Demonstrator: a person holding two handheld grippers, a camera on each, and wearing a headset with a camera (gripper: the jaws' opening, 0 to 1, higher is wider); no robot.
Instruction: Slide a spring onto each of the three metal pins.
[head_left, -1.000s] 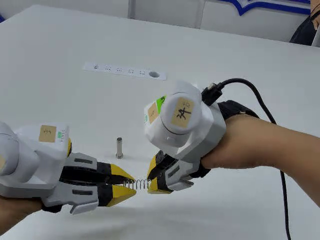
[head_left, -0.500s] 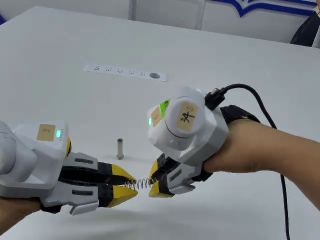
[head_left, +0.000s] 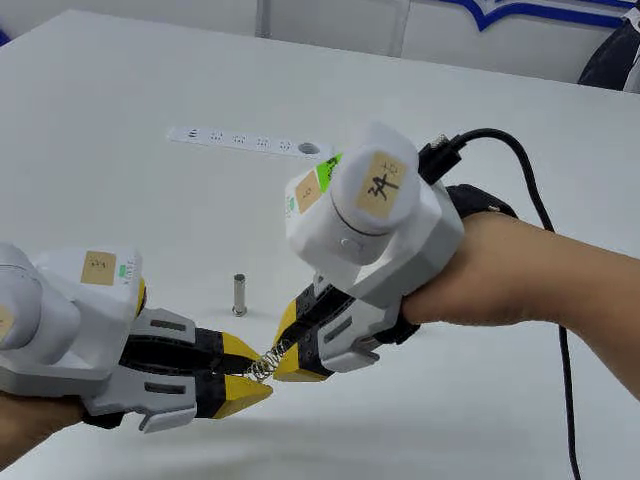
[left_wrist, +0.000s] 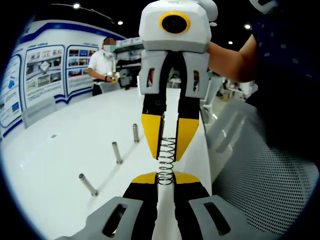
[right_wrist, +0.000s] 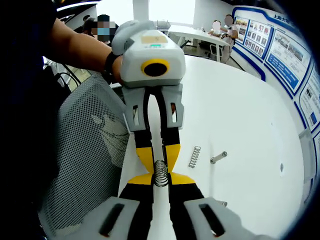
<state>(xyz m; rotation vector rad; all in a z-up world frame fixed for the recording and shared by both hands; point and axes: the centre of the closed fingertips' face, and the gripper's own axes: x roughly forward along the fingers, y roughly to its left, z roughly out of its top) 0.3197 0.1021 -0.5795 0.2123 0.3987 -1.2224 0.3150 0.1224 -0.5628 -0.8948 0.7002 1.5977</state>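
Right gripper (head_left: 286, 352) steeper now, both grippers' fingers (head_left: 238, 347) tight on one spring (head_left: 264, 366); three pins (left_wrist: 116, 152).

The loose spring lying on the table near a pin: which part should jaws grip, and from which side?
Probably the middle coils of the loose spring, coming from above with the jaws across its width. It lies flat on the table, so its long sides are free and both ends stay clear.
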